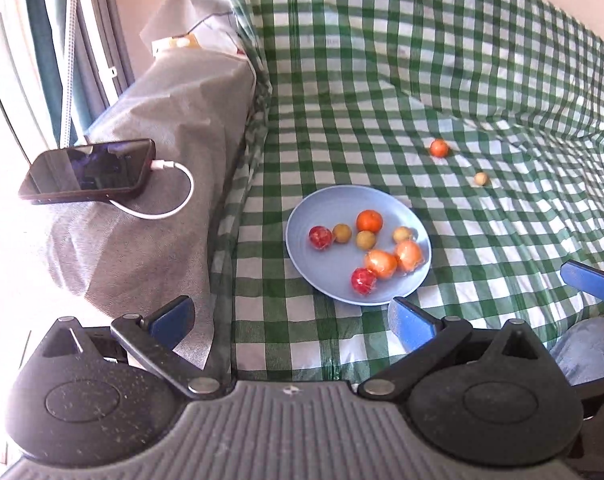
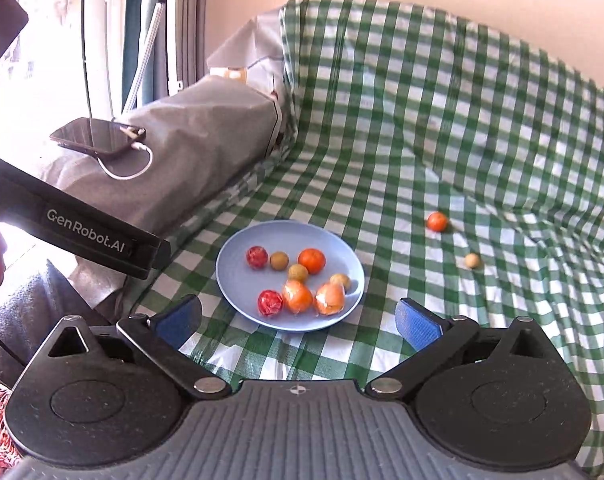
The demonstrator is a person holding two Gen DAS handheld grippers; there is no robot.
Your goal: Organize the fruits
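A light blue plate point(image 1: 298, 256) point(image 2: 230, 292) lies on a green checked cloth and holds several small fruits: red, orange and yellow-green. Two loose fruits lie on the cloth to its right: a small orange-red one point(image 1: 439, 147) point(image 2: 437, 221) and a pale beige one point(image 1: 481, 179) point(image 2: 471, 260). My left gripper point(image 1: 292, 320) is open and empty, just short of the plate's near rim. My right gripper point(image 2: 300, 318) is open and empty, at the plate's near edge. One blue fingertip of the right gripper point(image 1: 590, 280) shows in the left wrist view.
A grey-covered armrest point(image 1: 154, 184) point(image 2: 190, 148) stands left of the plate, with a black phone point(image 1: 88, 170) point(image 2: 96, 136) on a white cable on top. The checked cloth point(image 1: 422, 60) rises up the backrest behind. The left gripper's black body point(image 2: 82, 232) crosses the right wrist view at left.
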